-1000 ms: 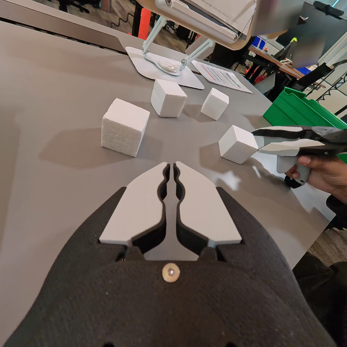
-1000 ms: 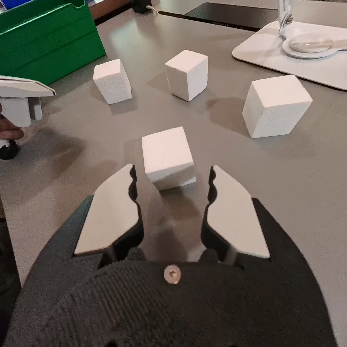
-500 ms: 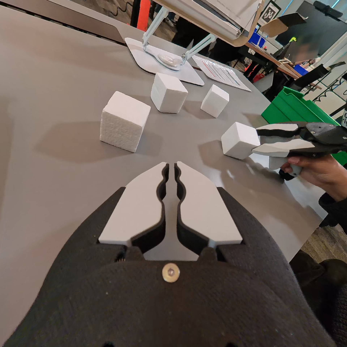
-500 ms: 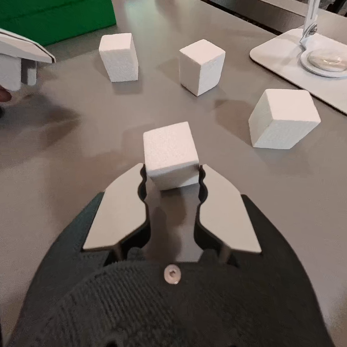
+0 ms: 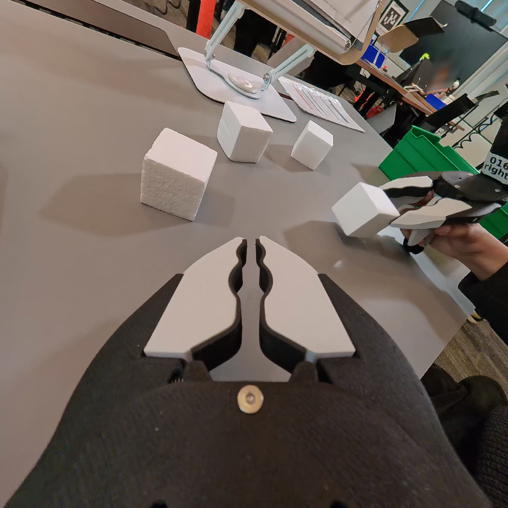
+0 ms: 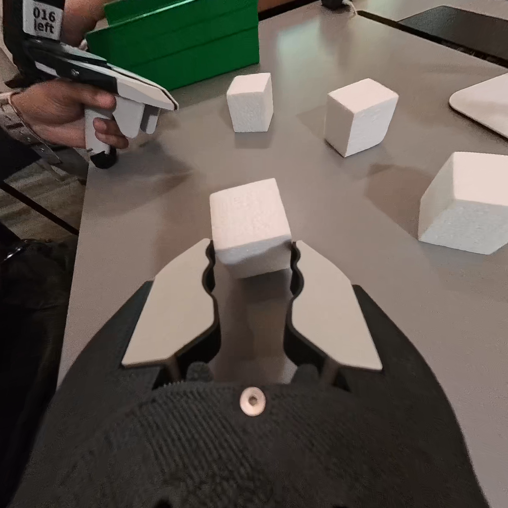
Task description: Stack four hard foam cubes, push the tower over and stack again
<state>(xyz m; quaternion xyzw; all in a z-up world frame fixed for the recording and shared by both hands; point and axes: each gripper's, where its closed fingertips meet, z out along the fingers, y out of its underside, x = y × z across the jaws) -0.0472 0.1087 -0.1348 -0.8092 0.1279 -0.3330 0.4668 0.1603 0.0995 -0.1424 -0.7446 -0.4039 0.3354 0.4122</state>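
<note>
Currently my right gripper (image 6: pixel 251 247) pinches a small white foam cube (image 6: pixel 248 220), lifted off the grey table (image 6: pixel 357 288) | my left gripper (image 5: pixel 250 243) nearly closed, empty | three foam cubes (image 5: pixel 176 173) beyond.

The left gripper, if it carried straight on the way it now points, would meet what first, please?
Probably bare table first. The left gripper, shut and empty, points down between the large foam cube and the cube held by the right gripper; depth is unclear.
</note>
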